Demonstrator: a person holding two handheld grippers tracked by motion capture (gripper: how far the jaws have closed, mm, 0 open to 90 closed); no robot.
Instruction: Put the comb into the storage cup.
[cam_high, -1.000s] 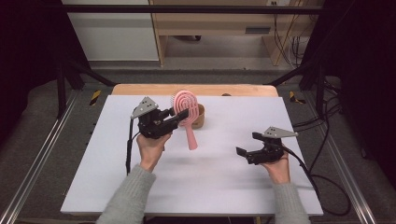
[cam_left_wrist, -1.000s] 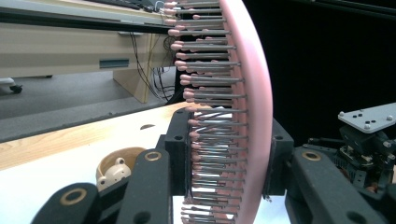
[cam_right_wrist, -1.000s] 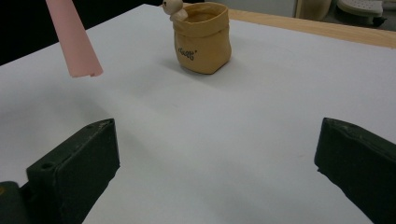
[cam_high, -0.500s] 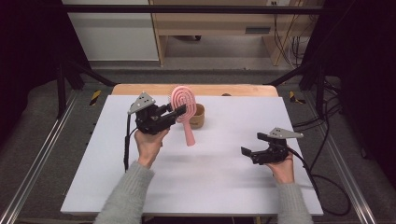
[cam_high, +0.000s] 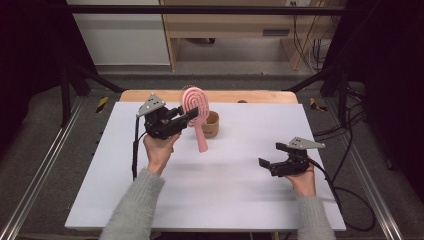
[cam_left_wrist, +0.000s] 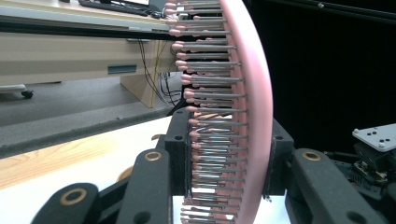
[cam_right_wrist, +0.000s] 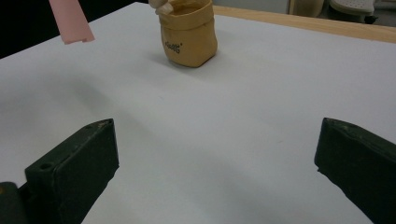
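High view: the left hand-held gripper (cam_high: 192, 114) pinches the pink hairbrush (cam_high: 196, 107) by its head, clear of the white desk (cam_high: 235, 200), handle hanging down just beside the small tan pouch (cam_high: 210, 124). Pickup appears done; placement remains, likely into the pouch. The right hand-held gripper (cam_high: 264, 164) rests near the right edge, jaws spread and empty. Open room lies across the near and middle desk; the far wooden edge sits close behind the pouch.

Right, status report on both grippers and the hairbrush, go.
Left gripper shut on the pink hairbrush, head clamped, handle hanging above the table. Right gripper open, empty, low over the table. Tan pouch right behind the brush.
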